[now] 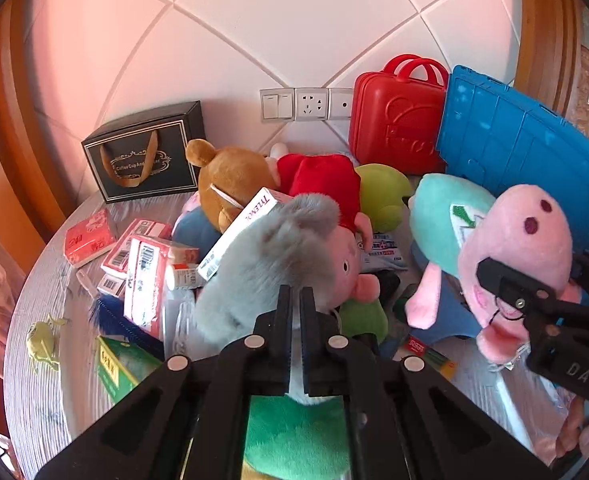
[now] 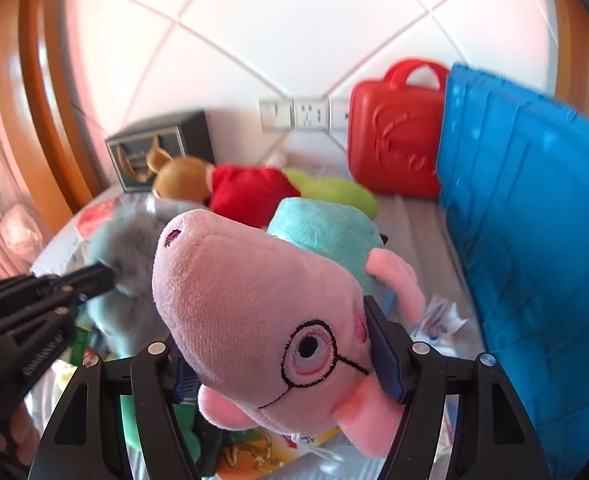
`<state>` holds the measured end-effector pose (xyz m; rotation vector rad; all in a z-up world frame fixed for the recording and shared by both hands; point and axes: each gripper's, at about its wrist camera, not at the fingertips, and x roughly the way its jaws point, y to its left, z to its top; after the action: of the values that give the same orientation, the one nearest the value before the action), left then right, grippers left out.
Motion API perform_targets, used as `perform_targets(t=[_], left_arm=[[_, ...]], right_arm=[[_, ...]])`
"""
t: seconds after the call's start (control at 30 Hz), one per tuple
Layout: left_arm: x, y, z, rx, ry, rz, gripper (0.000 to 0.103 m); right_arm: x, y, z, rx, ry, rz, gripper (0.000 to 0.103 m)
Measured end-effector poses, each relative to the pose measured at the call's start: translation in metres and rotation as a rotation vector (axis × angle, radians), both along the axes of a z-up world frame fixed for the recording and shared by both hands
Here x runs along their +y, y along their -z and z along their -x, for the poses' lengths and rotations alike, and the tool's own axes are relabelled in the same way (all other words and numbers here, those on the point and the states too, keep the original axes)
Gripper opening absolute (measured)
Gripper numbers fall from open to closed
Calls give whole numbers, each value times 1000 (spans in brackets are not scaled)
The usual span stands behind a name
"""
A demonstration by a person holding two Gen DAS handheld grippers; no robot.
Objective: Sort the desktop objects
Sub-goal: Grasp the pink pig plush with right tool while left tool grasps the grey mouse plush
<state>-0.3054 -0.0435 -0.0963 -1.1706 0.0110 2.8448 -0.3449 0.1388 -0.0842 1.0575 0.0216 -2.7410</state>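
We see our left gripper [image 1: 295, 300] pinched tight on the fur of a grey plush toy [image 1: 270, 256] near the middle of the round table [image 1: 34, 360], its jaws almost touching with only a thin fold between them. Our right gripper [image 2: 278, 354] has its jaws spread wide around the head of a pink pig plush with glasses [image 2: 254, 300], both pads pressing its cheeks; the pig's teal body [image 2: 322, 228] points toward the far wall.

Clutter crowds both toys. Left of the grey plush lie red-and-white boxes [image 1: 146, 276], a red tissue pack [image 1: 88, 236], and a white box [image 1: 242, 232] leaning on it. Behind it lie a brown bear plush [image 1: 226, 180], a red-clothed plush [image 1: 322, 180] and a lime-green plush [image 1: 382, 196]. At the far edge stand a black gift box [image 1: 146, 152] to the left and a red toy suitcase [image 1: 398, 120] to the right, beside a blue crate [image 1: 514, 140] that walls off the right side. A green box [image 1: 114, 368] lies at the near left.
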Motion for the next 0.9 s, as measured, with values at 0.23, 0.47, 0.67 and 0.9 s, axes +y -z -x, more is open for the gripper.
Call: perform_targets(t=[0.23,0.47,0.67,0.9], left_arm=[[-18,7,-8,-53,-21,20,71],[-26,26,11,-96,-26,8,71],[-21,60,51,-164,-19,38,71],[-30,89,79,-200,-23,12,61]], right_arm=[[6,4,-20,-28,-5,9,70],[-11,16,-10,-49,-37,9,69],[-26,29,16,-76,-70,-28,59],[-22,64,40,-192,-29,-45,84]])
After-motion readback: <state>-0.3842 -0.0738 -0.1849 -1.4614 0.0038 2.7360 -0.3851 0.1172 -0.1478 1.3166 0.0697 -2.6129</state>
